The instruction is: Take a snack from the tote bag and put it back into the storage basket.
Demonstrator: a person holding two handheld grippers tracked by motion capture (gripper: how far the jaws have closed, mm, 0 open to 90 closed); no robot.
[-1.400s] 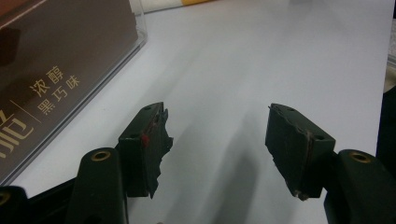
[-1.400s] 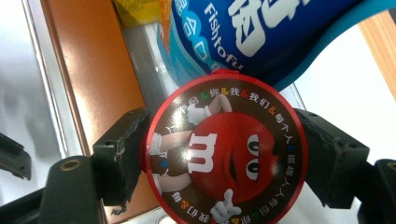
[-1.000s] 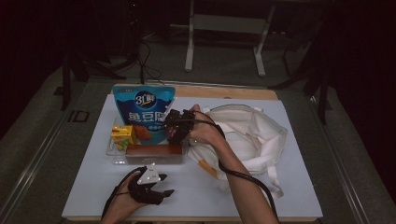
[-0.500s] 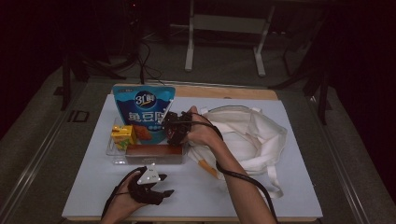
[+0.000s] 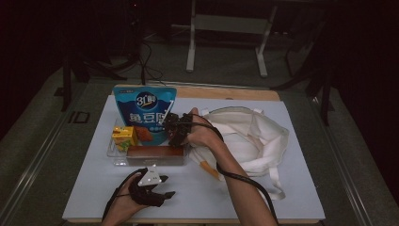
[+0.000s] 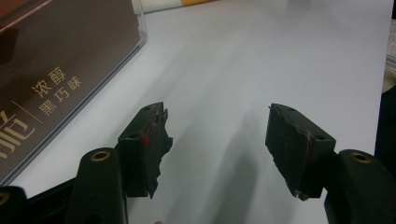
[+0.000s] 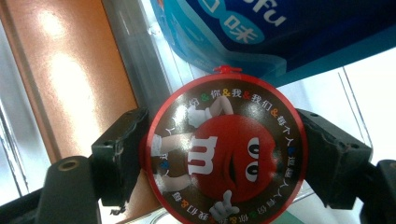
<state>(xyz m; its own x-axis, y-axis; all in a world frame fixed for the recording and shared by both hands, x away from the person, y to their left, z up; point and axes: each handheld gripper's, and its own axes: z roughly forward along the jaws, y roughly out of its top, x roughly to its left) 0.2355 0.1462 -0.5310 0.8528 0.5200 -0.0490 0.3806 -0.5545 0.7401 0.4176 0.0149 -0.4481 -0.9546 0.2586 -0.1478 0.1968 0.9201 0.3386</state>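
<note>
The right gripper (image 7: pixel 224 154) was clamped on a round M&M's tub (image 7: pixel 225 149), its two black jaws pressed against opposite edges of the brown disc with the red character on it. In the high view that right gripper (image 5: pixel 175 128) sat over the right end of the clear plastic tray (image 5: pixel 115 157), held there by the person's right hand (image 5: pixel 202 134). Just behind the tub, in the right gripper view, stood the blue snack bag (image 7: pixel 280 32), and to its left ran the long side of a brown chocolate box (image 7: pixel 70 70), glossy and orange-brown under the light.

From above, the blue snack bag (image 5: pixel 143 113) stood upright at the back of the tray, a small yellow juice carton (image 5: pixel 124 136) lay at the tray's left, and the chocolate box (image 5: pixel 155 153) lay along its front wall. A cream cloth bag (image 5: pixel 249 141) was spread on the white table (image 5: pixel 282 197) just right of the tray; the orange-tipped thing beneath the wrist was too dim to identify, perhaps a pen.

The left gripper (image 5: pixel 153 186) rested on the table in front of the tray, well apart from the right one. Its jaws stood apart with nothing between them, as the left gripper (image 6: pixel 217 140) view made plain, the chocolate box (image 6: pixel 60 70) near its left jaw
</note>
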